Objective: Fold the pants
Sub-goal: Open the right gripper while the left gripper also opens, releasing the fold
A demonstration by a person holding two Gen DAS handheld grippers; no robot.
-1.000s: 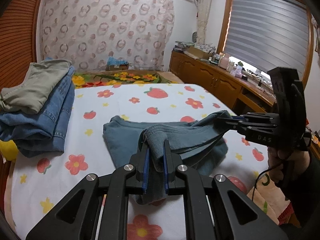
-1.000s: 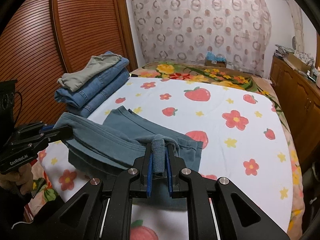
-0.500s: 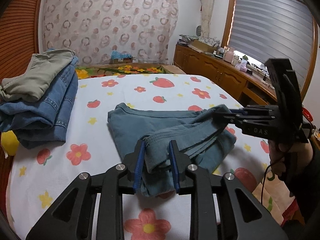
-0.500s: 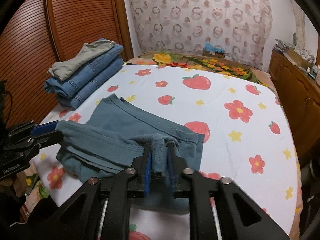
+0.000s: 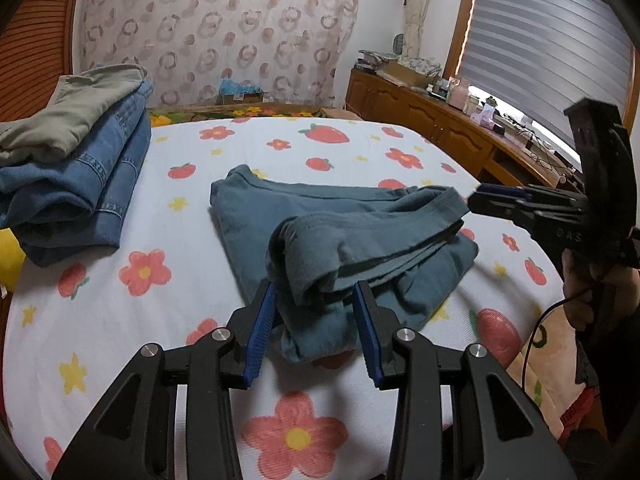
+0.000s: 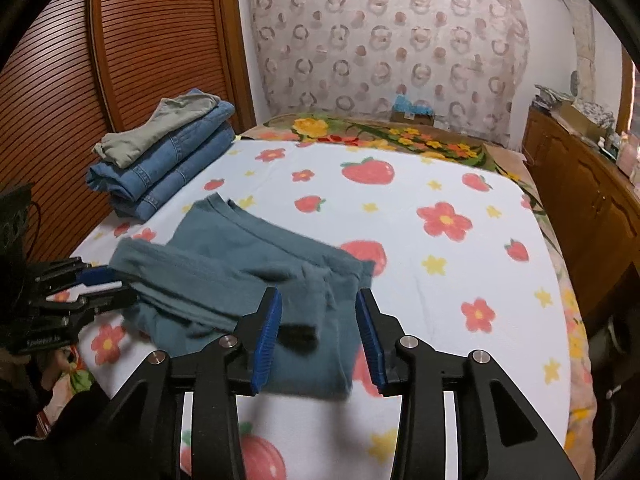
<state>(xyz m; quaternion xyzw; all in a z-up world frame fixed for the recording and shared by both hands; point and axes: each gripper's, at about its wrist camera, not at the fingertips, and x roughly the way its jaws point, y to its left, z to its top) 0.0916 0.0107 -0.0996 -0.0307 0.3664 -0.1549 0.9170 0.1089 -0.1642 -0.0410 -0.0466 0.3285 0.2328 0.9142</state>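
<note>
Nearest in the left wrist view, the left tongs [image 5: 316, 320] stand with their blue-padded jaws spread apart on either side of a bunched fold of the teal pants [image 5: 320, 236], not pinching the cloth. In the right wrist view the right tongs [image 6: 320, 328] are likewise parted, the fabric lying loose between the pads without being gripped. The pants lie folded on the bed [image 5: 100, 320], on a white sheet printed with red flowers, strawberries and yellow stars, near the front edge of the mattress; the upper layer is rumpled and partly doubled over the flatter layer beneath. From the left wrist view the right tongs appear at the right edge, held by a hand [image 5: 588, 292], their tips just beside the pants' right end. Farther back on the left side of the bed sits a stack of folded blue jeans [image 6: 168, 164] with a grey-green garment [image 6: 160, 128] on top, next to a slatted wooden wardrobe door [image 6: 120, 60]. Beyond the bed hangs a patterned curtain [image 6: 384, 40], and a wooden cabinet [image 5: 432, 124] runs along the right wall under a window blind [image 5: 540, 40].
</note>
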